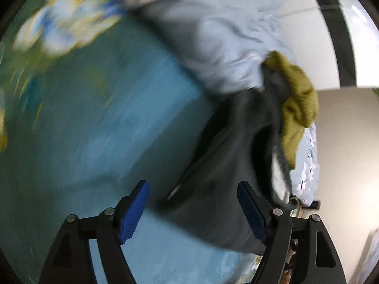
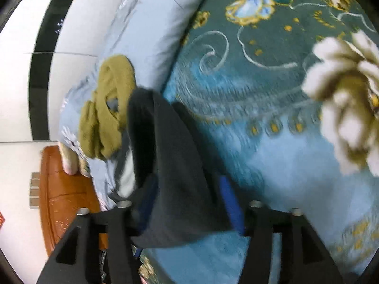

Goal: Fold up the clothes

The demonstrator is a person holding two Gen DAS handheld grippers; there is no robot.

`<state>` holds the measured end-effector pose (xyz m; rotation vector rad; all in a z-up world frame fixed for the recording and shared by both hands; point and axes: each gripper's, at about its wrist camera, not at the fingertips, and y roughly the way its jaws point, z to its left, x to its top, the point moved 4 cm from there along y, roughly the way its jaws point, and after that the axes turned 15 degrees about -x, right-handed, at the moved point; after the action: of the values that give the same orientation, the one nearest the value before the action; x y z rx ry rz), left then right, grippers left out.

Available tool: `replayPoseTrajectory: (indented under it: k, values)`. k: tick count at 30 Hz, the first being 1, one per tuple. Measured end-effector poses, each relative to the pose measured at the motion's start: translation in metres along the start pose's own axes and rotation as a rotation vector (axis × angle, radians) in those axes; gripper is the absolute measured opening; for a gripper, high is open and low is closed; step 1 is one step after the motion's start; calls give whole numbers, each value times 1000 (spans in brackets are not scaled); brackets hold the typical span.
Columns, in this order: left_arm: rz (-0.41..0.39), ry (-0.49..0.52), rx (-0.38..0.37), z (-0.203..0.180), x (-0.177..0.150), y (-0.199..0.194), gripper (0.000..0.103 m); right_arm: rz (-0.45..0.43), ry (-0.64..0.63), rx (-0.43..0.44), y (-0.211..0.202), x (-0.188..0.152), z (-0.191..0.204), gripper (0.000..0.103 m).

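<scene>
A dark grey garment [image 1: 225, 165] lies crumpled on the blue floral bedspread [image 1: 106, 118]. My left gripper [image 1: 193, 198] is open, its blue pads on either side of the garment's near edge, not closed on it. An olive green garment [image 1: 298, 104] lies bunched just beyond the grey one. In the right wrist view the grey garment [image 2: 175, 165] drapes between and over my right gripper's [image 2: 189, 201] wide-apart blue pads. The olive garment [image 2: 106, 108] sits to its left on a pale blue pillow [image 2: 151, 30].
The pale blue pillow [image 1: 225, 42] lies along the head of the bed. A white wall with a dark vertical band [image 2: 40, 71] stands behind. An orange-brown wooden surface [image 2: 61, 194] is beside the bed at lower left. The bedspread [image 2: 272, 118] spreads out to the right.
</scene>
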<state>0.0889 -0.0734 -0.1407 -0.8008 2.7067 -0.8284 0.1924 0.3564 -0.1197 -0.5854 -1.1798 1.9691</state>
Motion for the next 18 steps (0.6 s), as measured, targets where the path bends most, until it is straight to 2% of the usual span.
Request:
replayPoseTrajectory:
  k: [3,5,9,12,14,18]
  values:
    - [32,0,53,11,-21,4,79,-98,-144,-112,-15,-6,21,63]
    - [46,29,53,7,-28,8,79,-144,-234,-120,-21,-7,41,63]
    - [82,30,46,2,-32,26,79,-34,-488,-33,6,-29,99,63]
    - [97,21,39,0,-36,40,79,26,-670,-73,40,-48,132,63]
    - [107,11,35,-1,-39,47,79,45,-696,-131,65,-53,143,63]
    - [145,15,47,-7,-45,51,80,57,-696,-150,89,-50,163,63]
